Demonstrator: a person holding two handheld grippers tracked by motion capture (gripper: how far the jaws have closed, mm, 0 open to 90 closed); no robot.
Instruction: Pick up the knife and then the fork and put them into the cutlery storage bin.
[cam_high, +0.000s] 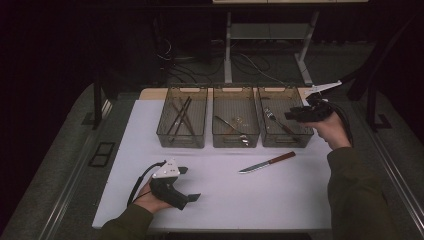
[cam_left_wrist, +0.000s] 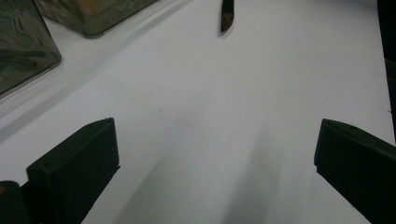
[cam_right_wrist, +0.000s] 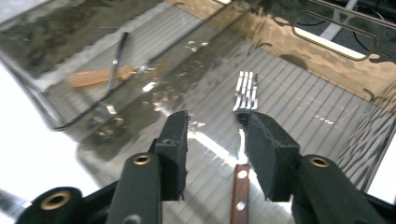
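Observation:
Three clear bins stand in a row at the back of the white table. A fork (cam_right_wrist: 245, 87) with a brown riveted handle lies on the floor of the right bin (cam_high: 276, 90). My right gripper (cam_high: 290, 115) hangs over that bin, and in the right gripper view the right gripper (cam_right_wrist: 213, 119) is open, its jaws either side of the fork's neck and above it. A brown-handled knife (cam_high: 267, 163) lies on the table in front of the bins. My left gripper (cam_high: 189, 184) rests near the front left. The left gripper (cam_left_wrist: 215, 149) is wide open over bare table, with the knife (cam_left_wrist: 226, 16) far ahead.
The middle bin (cam_high: 235, 89) holds a wooden-handled utensil (cam_right_wrist: 93, 77). The left bin (cam_high: 186, 89) holds thin dark sticks. Table legs and cables lie on the floor beyond the table. White surface spreads between the left gripper and the knife.

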